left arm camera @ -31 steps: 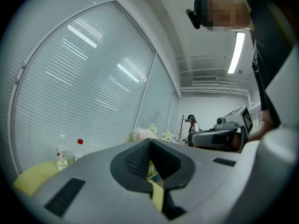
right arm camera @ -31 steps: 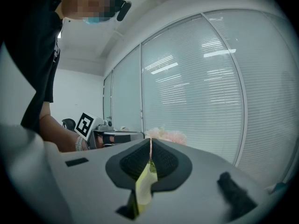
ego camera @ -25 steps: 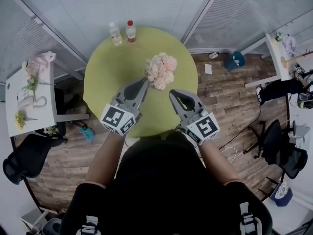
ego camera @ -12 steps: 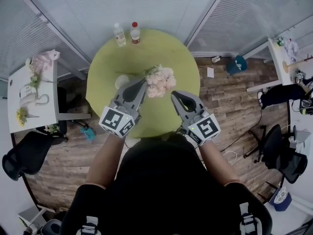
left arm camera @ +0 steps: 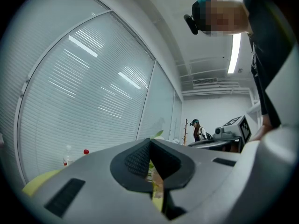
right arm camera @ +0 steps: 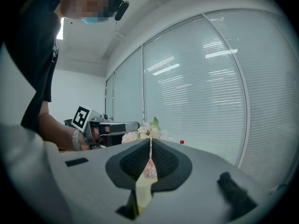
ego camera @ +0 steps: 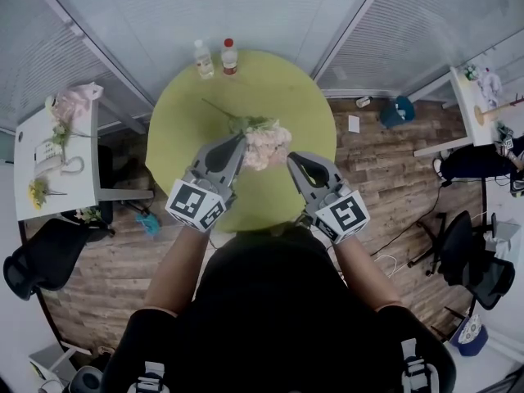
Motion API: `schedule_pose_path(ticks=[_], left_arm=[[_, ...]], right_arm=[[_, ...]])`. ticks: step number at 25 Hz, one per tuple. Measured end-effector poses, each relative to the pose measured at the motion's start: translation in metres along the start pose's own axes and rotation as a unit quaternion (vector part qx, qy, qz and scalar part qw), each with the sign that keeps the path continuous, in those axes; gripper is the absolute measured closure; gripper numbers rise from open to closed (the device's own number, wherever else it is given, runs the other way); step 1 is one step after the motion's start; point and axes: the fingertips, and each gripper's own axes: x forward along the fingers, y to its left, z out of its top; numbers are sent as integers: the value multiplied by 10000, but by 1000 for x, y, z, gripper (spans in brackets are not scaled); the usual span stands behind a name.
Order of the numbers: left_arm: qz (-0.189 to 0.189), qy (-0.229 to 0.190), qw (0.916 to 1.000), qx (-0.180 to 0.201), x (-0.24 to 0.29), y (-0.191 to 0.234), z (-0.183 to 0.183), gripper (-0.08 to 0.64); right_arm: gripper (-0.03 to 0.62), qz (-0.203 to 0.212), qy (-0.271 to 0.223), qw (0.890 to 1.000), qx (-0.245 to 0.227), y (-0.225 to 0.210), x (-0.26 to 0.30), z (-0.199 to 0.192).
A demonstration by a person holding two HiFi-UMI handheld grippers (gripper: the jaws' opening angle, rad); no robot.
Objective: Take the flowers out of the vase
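Flowers [ego camera: 264, 143] pinched in left tongs [ego camera: 243, 137], beside right tongs [ego camera: 288, 155]

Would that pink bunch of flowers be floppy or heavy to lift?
Probably light: the left claw holds the flowers with a narrow pinch alone. The stems look fairly stiff, sticking out straight rather than drooping. The blooms seem soft, so likely easy to crush.

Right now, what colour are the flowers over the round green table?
The flowers are pale pink; the head view shows them best.
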Motion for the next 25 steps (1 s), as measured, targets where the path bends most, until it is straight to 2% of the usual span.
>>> schedule_pose_path(ticks=[7,25], left_arm=[[29,-49,10000,3,1,3,5,549],[205,-57,9997,126,0,-12,11,549]], right_arm=[[572,-76,9,10000,-6,-4,-1,3],[572,141,-113,9998,-94,-16,-9,11]])
